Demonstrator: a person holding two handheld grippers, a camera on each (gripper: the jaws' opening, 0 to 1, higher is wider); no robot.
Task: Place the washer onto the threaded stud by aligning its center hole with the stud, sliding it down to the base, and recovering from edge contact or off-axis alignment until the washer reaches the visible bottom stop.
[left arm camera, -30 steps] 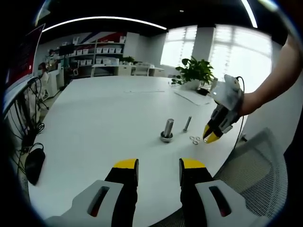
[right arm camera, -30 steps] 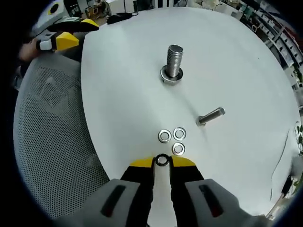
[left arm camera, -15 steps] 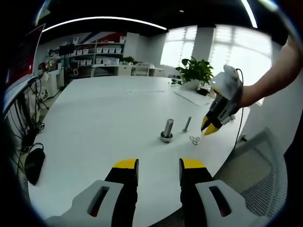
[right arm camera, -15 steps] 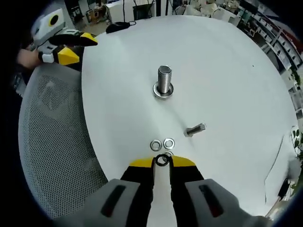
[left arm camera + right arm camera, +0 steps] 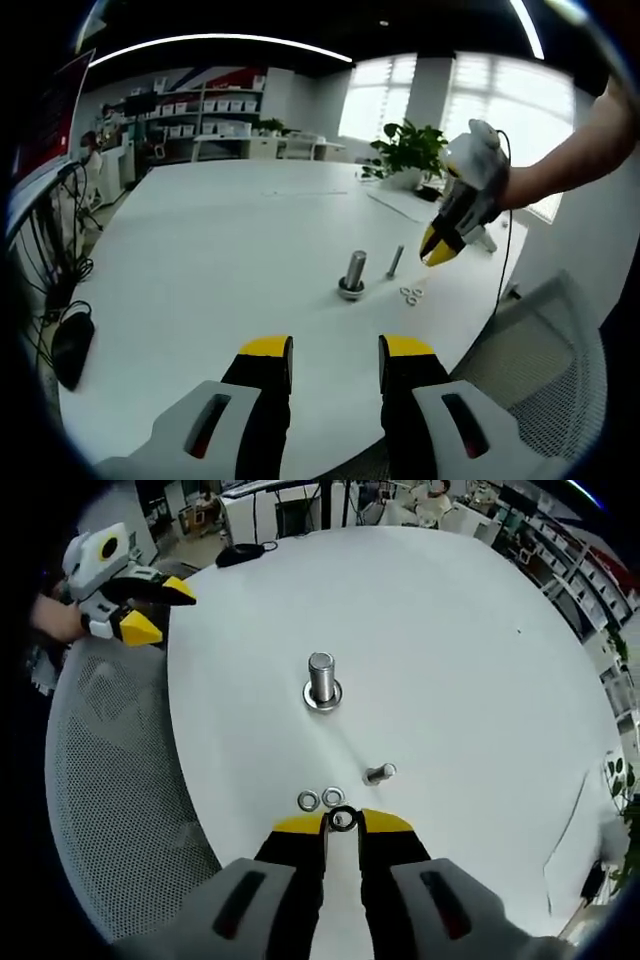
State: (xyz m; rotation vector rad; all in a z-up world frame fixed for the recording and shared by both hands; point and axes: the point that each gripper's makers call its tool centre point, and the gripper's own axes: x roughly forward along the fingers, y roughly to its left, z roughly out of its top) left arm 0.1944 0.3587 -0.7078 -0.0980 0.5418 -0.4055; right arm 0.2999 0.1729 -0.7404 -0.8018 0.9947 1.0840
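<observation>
A threaded stud (image 5: 353, 272) stands upright on its base on the white round table (image 5: 220, 260); in the right gripper view the stud (image 5: 321, 680) is ahead of my jaws. My right gripper (image 5: 343, 825) is shut on a small washer (image 5: 343, 819), held in the air above the table and short of the stud. In the left gripper view the right gripper (image 5: 441, 250) hangs to the right of the stud, above the loose washers (image 5: 411, 294). My left gripper (image 5: 336, 352) stands open near the table's edge, nothing between its jaws.
A smaller bolt (image 5: 379, 773) lies on its side near the loose washers (image 5: 320, 799). A grey mesh chair (image 5: 110, 780) sits at the table's edge. The left gripper (image 5: 140, 600) shows beyond the chair. A potted plant (image 5: 410, 150) stands at the far side.
My right gripper has lifted away from the table with the washer in it; the stud and loose washers look smaller in its view. The left gripper has not moved.
</observation>
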